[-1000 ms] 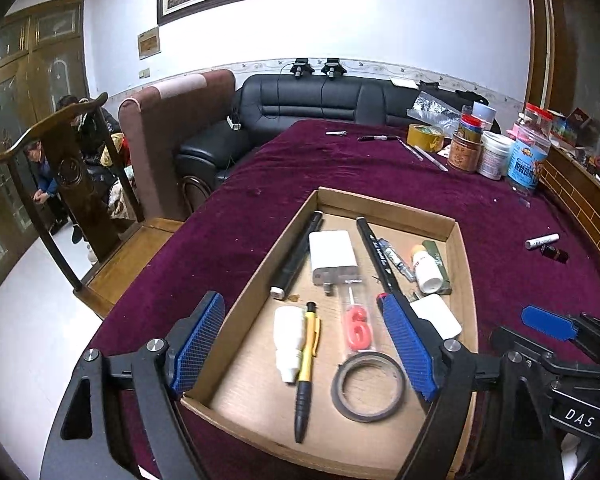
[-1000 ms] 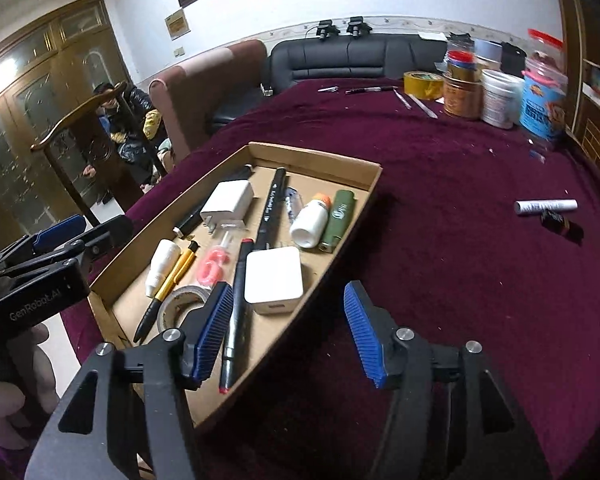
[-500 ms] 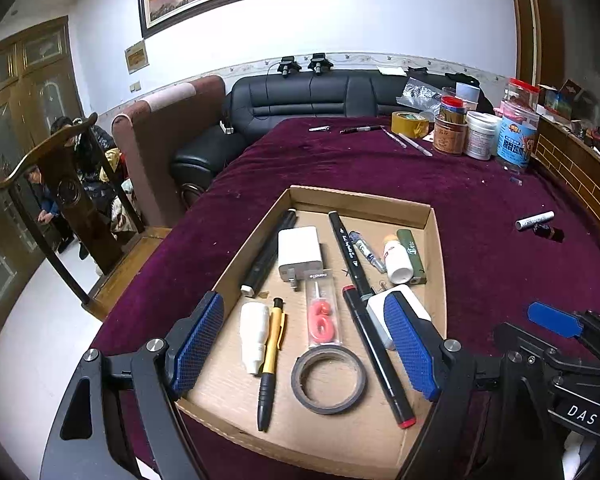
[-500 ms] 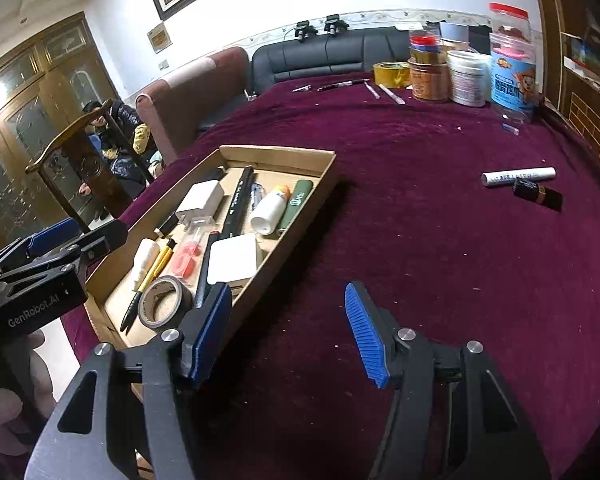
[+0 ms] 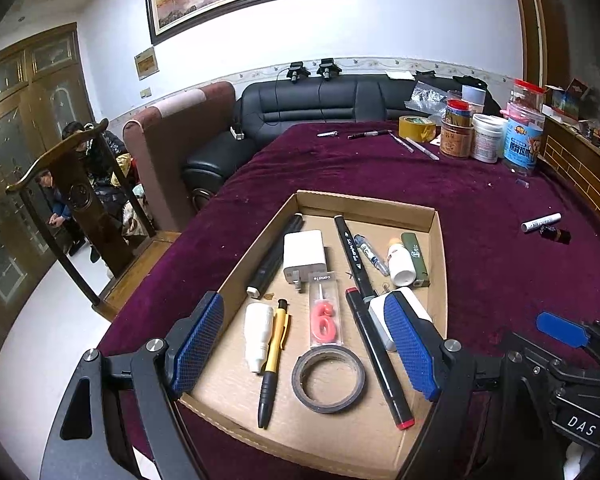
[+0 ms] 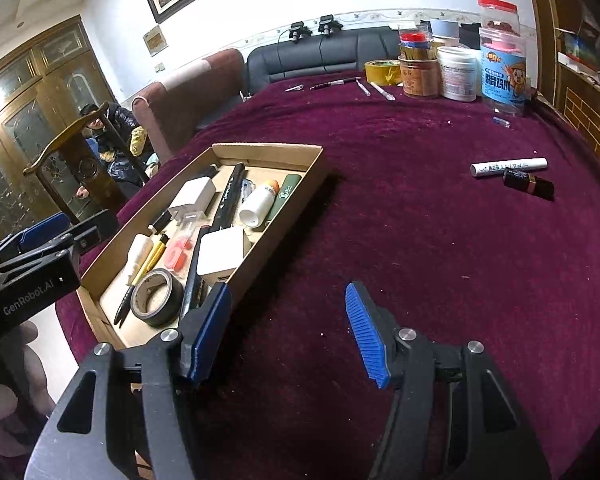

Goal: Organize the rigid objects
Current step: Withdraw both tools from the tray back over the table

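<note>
Inside your cardboard tray [image 5: 439, 240]: two white chargers [image 5: 304, 254], two black markers [image 5: 378, 360], one tape roll [image 5: 329, 379].

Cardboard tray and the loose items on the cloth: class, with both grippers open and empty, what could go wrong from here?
1. The white marker and dark lipstick tube lie touching on the cloth; the right gripper may nudge one while grasping the other, and both are round and could roll.
2. The cardboard tray is crowded; another item could land on the tape roll.

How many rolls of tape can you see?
2. A dark tape roll lies in the cardboard box; a yellow tape roll sits at the table's far end beside the jars. More may be hidden.
</note>
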### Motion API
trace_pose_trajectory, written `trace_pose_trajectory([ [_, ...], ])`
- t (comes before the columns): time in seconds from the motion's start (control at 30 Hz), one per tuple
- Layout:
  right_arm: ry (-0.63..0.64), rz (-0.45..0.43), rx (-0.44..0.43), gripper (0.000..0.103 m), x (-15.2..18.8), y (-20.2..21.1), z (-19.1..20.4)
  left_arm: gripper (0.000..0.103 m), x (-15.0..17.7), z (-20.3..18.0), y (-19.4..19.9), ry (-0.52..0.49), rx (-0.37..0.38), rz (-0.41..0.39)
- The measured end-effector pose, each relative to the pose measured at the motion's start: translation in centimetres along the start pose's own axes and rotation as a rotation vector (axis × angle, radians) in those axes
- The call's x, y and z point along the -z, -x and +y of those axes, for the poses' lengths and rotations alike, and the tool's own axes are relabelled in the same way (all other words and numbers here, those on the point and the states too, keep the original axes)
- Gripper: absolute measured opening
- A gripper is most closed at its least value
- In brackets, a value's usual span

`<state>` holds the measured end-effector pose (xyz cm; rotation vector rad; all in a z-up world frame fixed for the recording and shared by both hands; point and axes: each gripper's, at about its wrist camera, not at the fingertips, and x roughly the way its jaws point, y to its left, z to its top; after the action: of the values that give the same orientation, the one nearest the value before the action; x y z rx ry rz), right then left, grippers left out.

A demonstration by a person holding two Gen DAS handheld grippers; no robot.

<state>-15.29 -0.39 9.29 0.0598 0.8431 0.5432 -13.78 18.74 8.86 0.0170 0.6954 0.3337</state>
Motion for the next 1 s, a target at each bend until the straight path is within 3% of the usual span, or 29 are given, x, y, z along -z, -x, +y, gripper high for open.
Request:
trace_pose_trajectory([
  [0.07,0.004,-0.006,0.004,0.06,0.1,0.2,0.1,0.078,0.0,0.0,0.3,0.002,-0.006,-0.01],
  [0.17,0.016,-0.022,0.012,0.071,0.2,0.6,0.3,0.079,0.0,0.2,0.9,0.014,-0.012,-0.037],
  [0.27,0.031,-0.054,0.014,0.074,0.3,1.4,0.7,0.081,0.0,0.8,2.3,0.041,-0.026,-0.109],
  [0.33,0.043,-0.1,0.021,0.074,0.4,2.5,1.1,0.082,0.1,1.5,4.2,0.073,-0.035,-0.199],
  [0.37,0.047,-0.12,0.024,0.074,0.4,2.8,1.2,0.088,0.2,1.9,5.0,0.089,-0.033,-0.241],
  [0.4,0.054,-0.156,0.033,0.075,0.5,3.5,1.5,0.101,0.3,2.5,6.3,0.118,-0.023,-0.306],
  [0.47,0.076,-0.245,0.064,0.081,0.6,5.1,2.1,0.102,0.4,3.4,8.4,0.169,-0.009,-0.402],
  [0.53,0.098,-0.345,0.108,0.084,0.8,6.7,2.8,0.102,0.2,4.2,9.7,0.225,-0.051,-0.439],
  [0.63,0.115,-0.405,0.157,0.09,0.7,7.6,3.4,0.102,-0.8,4.0,9.2,0.195,-0.1,-0.398],
  [0.87,0.15,-0.353,0.222,0.09,-0.4,6.5,3.4,0.102,-0.1,5.3,6.9,0.238,-0.061,-0.303],
  [1.0,0.172,-0.39,0.24,0.09,-1.5,7.2,4.2,0.102,0.3,7.0,5.2,0.302,-0.002,-0.219],
])
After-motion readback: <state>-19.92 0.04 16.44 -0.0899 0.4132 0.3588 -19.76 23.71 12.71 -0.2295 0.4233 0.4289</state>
